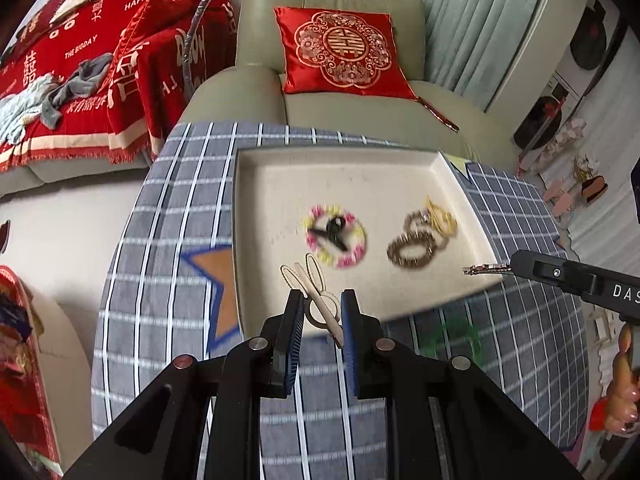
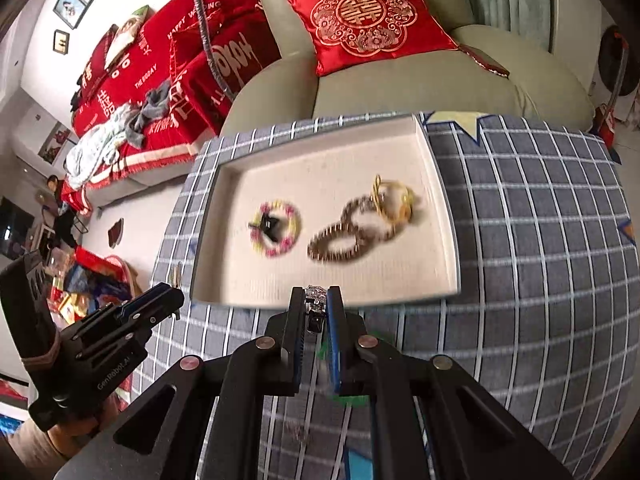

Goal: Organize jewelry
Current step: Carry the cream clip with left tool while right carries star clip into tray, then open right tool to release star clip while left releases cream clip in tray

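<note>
My left fingers (image 1: 322, 308) pinch a light, stiff, bunny-shaped hair clip (image 1: 310, 288) over the tray (image 1: 360, 164), while my right fingers (image 2: 316, 304) clamp a limp, slippery chain bracelet (image 2: 315, 300), best held mid-length, at its near rim.

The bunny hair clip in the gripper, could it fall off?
Maybe. The left gripper pinches the bunny hair clip only at its lower end, so it might twist or slip. The right gripper grips a small sparkly chain by one end; dropped early, it could miss the tray.
</note>
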Demonstrator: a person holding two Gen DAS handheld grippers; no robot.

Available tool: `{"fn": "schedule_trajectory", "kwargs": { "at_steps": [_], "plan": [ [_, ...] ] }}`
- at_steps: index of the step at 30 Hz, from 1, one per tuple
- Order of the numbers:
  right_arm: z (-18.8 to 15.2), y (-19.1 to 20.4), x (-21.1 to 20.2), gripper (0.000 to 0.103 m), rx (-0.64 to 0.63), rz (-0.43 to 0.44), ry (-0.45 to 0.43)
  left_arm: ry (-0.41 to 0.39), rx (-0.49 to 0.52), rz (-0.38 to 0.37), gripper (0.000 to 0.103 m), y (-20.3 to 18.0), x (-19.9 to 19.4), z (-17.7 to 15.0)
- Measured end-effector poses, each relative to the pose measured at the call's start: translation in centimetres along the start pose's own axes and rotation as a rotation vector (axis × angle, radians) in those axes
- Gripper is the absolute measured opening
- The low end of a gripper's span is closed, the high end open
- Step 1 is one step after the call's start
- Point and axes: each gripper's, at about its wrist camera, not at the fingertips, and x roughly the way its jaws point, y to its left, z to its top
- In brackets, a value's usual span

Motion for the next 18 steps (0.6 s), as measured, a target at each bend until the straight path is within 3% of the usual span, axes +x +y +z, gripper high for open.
{"fn": "schedule_trajectory", "kwargs": {
  "at_steps": [11, 18],
  "plan": [
    [4.4, -1.6, 3.7, 0.011, 0.026, -0.010, -0.024, 0.006, 0.007, 0.046, 0.034, -0.2, 4.0, 3.2],
    [5.8, -2.4, 6.3, 0.011, 0.028, -0.017, -0.015, 0.038, 0.012, 0.073, 0.034, -0.2, 6.3, 3.5]
  ]
}}
